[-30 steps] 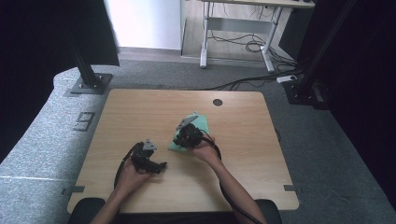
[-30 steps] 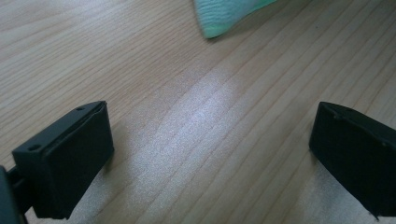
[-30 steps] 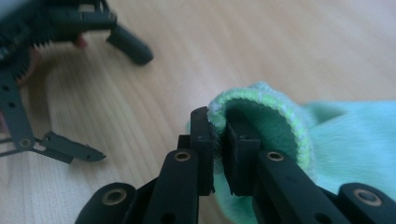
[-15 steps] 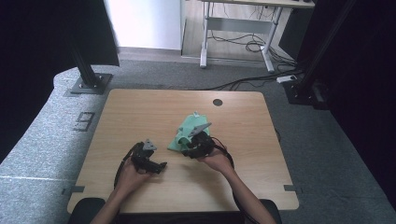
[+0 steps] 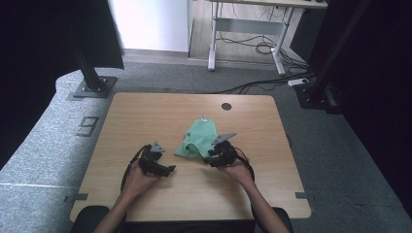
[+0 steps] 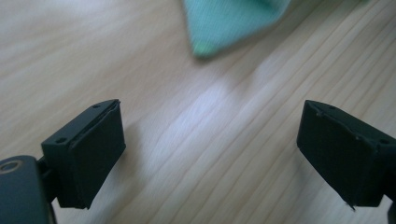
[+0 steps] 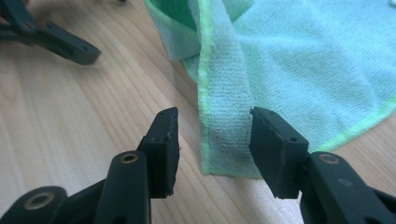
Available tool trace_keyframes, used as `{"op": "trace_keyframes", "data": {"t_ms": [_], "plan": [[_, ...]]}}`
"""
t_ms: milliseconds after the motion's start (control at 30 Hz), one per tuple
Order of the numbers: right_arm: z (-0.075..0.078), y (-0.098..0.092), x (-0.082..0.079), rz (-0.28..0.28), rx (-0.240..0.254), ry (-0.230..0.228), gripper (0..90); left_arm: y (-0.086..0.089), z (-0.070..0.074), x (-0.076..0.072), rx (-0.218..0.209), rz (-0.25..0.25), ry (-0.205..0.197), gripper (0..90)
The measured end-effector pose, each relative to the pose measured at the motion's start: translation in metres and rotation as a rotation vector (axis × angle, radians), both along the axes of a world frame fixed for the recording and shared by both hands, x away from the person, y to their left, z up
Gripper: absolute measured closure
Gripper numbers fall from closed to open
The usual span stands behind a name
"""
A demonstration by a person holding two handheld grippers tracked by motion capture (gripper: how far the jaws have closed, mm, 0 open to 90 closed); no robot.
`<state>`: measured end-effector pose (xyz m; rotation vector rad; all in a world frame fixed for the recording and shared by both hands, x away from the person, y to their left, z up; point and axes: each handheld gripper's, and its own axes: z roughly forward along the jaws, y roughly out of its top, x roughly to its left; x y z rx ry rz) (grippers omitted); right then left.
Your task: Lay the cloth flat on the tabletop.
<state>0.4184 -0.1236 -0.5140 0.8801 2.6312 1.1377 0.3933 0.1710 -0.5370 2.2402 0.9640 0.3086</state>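
Right gripper (image 7: 212, 144) retreated, jaws opening astride cloth (image 7: 299, 60)

Wooden table (image 5: 145, 116), light grain, round cable hole (image 5: 226, 106) near its far edge. Green cloth (image 5: 200, 138) lies crumpled on it, just nearside of the hole, partly folded over.

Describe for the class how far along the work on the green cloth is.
Done: one fold, a flap of the cloth doubled over. In hand: the right gripper has just been opening; its jaws straddle the folded edge without pressing it. The left gripper hangs open over bare table, short of the cloth's corner. Left: the cloth lies rumpled, edges unmatched, so more folding likely remains.
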Motion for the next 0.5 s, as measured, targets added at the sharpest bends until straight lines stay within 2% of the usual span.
{"op": "trace_keyframes", "data": {"t_ms": [67,100,133,200,233,267,333,367,400,433,467,500], "plan": [[-0.007,0.003,0.002,0.002,-0.007,0.004,51.0,-0.006,0.006,0.003,-0.023,-0.023,-0.016,12.7],[-0.013,0.006,0.004,0.005,-0.033,0.004,56.4,-0.013,0.012,0.005,-0.027,-0.038,-0.027,14.5],[-0.013,0.006,0.004,0.005,-0.033,0.004,56.4,-0.013,0.012,0.005,-0.027,-0.038,-0.027,14.9],[-0.017,0.009,0.004,-0.005,-0.077,-0.003,68.8,-0.023,0.019,0.009,-0.044,-0.058,-0.042,15.5],[-0.019,0.009,0.004,-0.008,-0.097,0.003,76.8,-0.027,0.023,0.011,-0.047,-0.068,-0.049,15.6],[-0.019,0.008,0.004,-0.015,-0.106,-0.003,81.1,-0.032,0.027,0.012,-0.041,-0.077,-0.062,15.6],[-0.015,0.004,0.005,-0.027,-0.092,-0.001,83.7,-0.04,0.035,0.013,-0.026,-0.1,-0.085,15.6],[-0.008,0.001,0.004,-0.032,-0.074,-0.005,84.0,-0.047,0.044,0.015,-0.019,-0.118,-0.101,15.4],[-0.008,0.001,0.004,-0.032,-0.074,-0.005,84.0,-0.047,0.044,0.015,-0.019,-0.118,-0.101,14.9],[0.001,-0.003,0.003,-0.023,-0.058,-0.011,84.1,-0.054,0.055,0.018,-0.01,-0.14,-0.112,14.6],[0.001,-0.003,0.003,-0.023,-0.058,-0.011,84.1,-0.054,0.055,0.018,-0.01,-0.14,-0.112,14.4],[0.005,-0.004,0.002,-0.026,-0.052,-0.009,84.1,-0.058,0.062,0.021,-0.01,-0.153,-0.115,14.4]]}}
